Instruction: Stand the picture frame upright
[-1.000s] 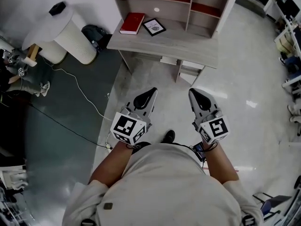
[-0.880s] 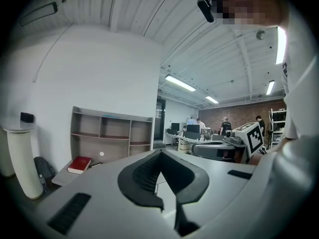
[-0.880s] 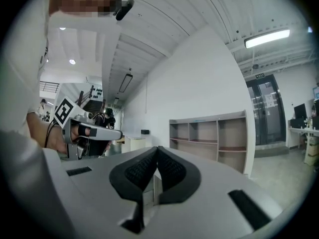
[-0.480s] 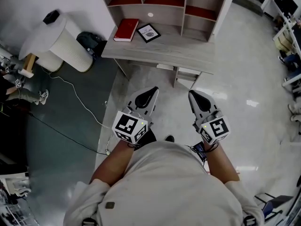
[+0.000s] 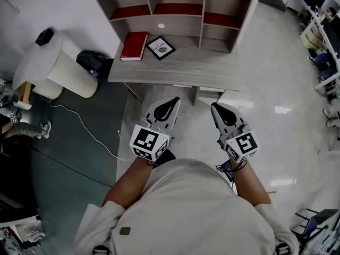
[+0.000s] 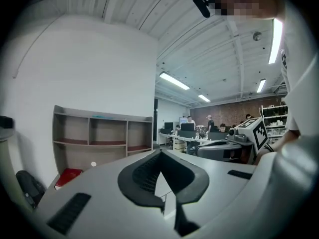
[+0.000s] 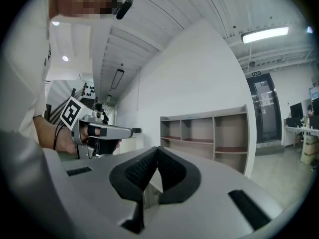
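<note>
A black picture frame [image 5: 160, 48] lies flat on the grey desk [image 5: 180, 70], beside a red book [image 5: 134, 39] and under a white shelf unit [image 5: 175, 7]. I hold both grippers close to my body, well short of the desk. My left gripper [image 5: 173, 100] is shut with nothing in it; its jaws meet at a point [image 6: 160, 153]. My right gripper [image 5: 214, 105] is shut and empty too, its tips touching [image 7: 158, 149]. The shelf unit [image 6: 102, 136] shows ahead in the left gripper view, with the red book [image 6: 67, 176] low beside it.
A white cylindrical appliance [image 5: 58, 68] and a dark bag [image 5: 94, 62] stand left of the desk. Cables [image 5: 87, 129] trail across the dark floor mat. Chairs and desks line the right edge [image 5: 324, 52]. A person's legs [image 5: 21, 124] show at far left.
The desk has slid down and closer in the head view as I step toward it. Both grippers keep their pose in front of my body, shut.
</note>
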Tool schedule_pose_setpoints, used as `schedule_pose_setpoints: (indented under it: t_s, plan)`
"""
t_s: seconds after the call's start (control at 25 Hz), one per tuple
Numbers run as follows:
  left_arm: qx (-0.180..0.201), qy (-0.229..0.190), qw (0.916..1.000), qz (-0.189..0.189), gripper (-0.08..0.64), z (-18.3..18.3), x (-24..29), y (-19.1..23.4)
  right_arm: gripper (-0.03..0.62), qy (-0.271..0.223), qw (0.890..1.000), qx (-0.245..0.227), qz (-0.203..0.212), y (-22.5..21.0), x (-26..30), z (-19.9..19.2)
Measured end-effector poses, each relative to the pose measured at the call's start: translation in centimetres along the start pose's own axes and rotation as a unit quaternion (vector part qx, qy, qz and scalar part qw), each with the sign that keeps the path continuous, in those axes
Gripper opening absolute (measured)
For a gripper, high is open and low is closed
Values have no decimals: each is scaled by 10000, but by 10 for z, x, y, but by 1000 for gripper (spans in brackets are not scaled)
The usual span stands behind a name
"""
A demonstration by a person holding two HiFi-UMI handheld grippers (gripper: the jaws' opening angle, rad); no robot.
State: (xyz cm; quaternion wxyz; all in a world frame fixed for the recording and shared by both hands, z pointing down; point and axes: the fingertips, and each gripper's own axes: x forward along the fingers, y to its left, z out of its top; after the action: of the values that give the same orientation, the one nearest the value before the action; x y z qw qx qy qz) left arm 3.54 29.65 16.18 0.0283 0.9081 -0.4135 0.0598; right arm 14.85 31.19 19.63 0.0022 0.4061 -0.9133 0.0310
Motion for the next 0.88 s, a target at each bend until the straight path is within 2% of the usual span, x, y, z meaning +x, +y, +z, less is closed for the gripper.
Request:
schedule_pose_setpoints:
  t_s: [0.2, 0.36, 0.52, 0.64, 0.88]
  plan:
    - [-60, 26, 9997, -228, 16, 2, 11, 57, 15, 38, 9998, 47, -195, -1, 51, 5]
    - [-167, -89, 9991, -379, 17, 8, 12, 105, 15, 6, 9991, 274, -321, 3, 93, 11]
    - [-122, -144, 9984, -538, 17, 15, 6, 155, 15, 11, 9985, 300, -459, 13, 141, 17]
    - [-141, -129, 9980, -608, 17, 15, -1, 191, 15, 10, 9980, 413, -479, 22, 173, 21]
    - [-270, -86, 9976, -629, 17, 7, -15, 263, 15, 80, 9977, 341, -586, 34, 233, 24]
